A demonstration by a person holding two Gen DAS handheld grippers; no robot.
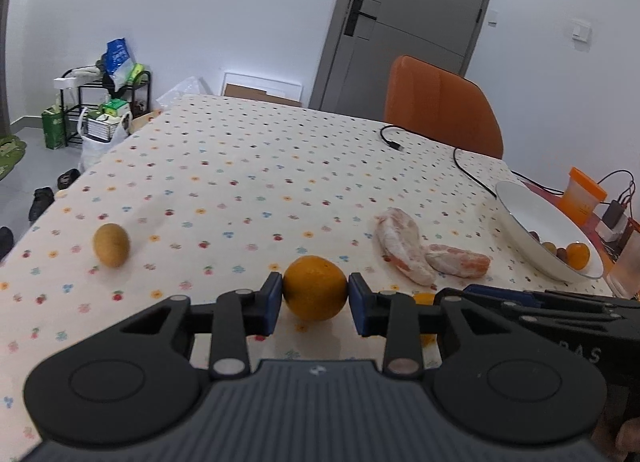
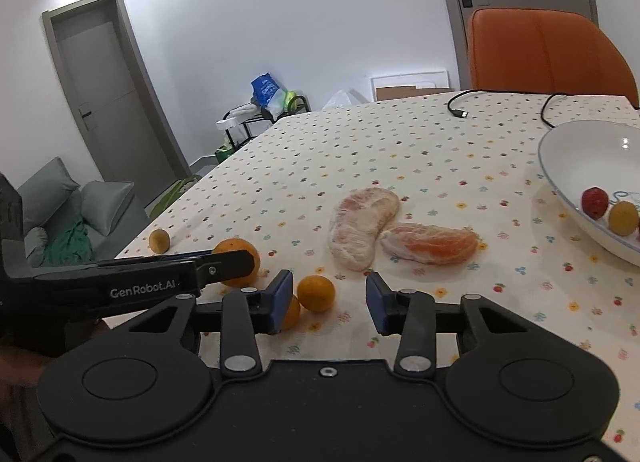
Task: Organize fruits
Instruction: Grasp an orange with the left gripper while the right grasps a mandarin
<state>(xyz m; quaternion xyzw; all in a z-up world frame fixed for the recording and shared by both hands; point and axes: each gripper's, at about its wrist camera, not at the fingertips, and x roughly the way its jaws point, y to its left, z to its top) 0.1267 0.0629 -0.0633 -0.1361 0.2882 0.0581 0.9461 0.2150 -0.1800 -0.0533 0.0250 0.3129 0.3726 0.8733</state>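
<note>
**Orange clamped on the bench**

Left gripper (image 1: 315, 302): jaws clamped on a large orange (image 1: 315, 288), blue pads pressing both its sides, fruit resting on the dotted bench (image 1: 260, 165). Right gripper (image 2: 328, 302): jaws apart, nothing gripped; a small orange (image 2: 316, 293) just inside the left pad, a second one half hidden behind that pad. Two peeled citrus segments (image 2: 362, 227) touching each other, beyond the right gripper. A brownish fruit (image 1: 111, 244) well off to the left. White bowl (image 2: 568, 165) at right, holding a red fruit (image 2: 595, 202) and a yellow one.
</note>
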